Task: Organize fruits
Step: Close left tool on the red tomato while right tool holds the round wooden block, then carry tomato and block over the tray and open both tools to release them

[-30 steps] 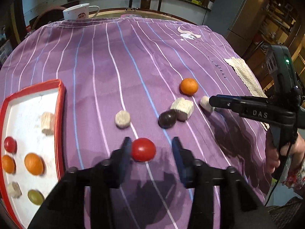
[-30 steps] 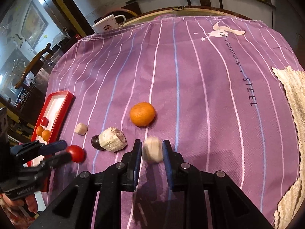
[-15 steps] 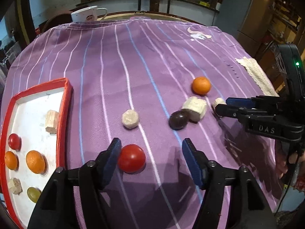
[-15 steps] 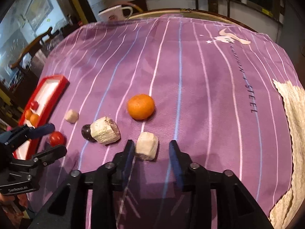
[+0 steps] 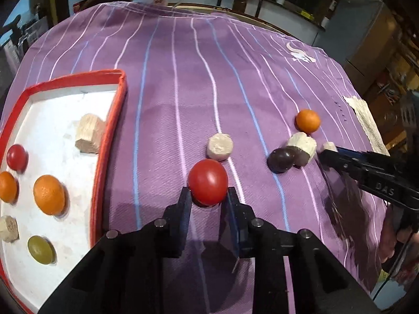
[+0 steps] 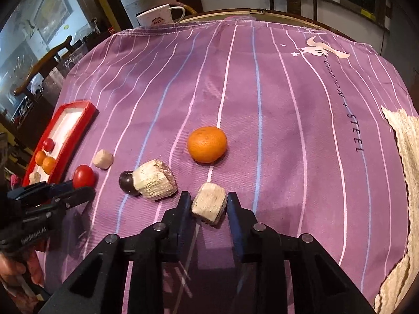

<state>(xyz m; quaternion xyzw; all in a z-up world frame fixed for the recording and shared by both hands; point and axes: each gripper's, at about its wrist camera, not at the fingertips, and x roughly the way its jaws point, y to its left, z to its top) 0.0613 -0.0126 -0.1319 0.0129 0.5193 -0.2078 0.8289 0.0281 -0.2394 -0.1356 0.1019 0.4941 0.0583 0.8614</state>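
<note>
My left gripper (image 5: 208, 196) is shut on a red tomato (image 5: 208, 181) just above the purple striped cloth. It also shows in the right wrist view (image 6: 83, 175). My right gripper (image 6: 209, 201) is shut on a small pale fruit chunk (image 6: 209, 205) low over the cloth. An orange (image 6: 207, 144), a larger pale chunk (image 6: 155, 183), a dark round fruit (image 6: 126, 181) and a small pale piece (image 6: 103, 159) lie on the cloth. The red-rimmed white tray (image 5: 119, 110) at left holds several fruits and pale pieces.
A white mug (image 6: 159, 18) stands at the table's far edge. A cream woven mat (image 6: 408, 157) lies at the right edge. A wooden chair (image 6: 44, 60) stands beyond the table at left.
Half a second ago both grippers were open around their pieces. Both have now closed, the left on the tomato and the right on the pale chunk.
</note>
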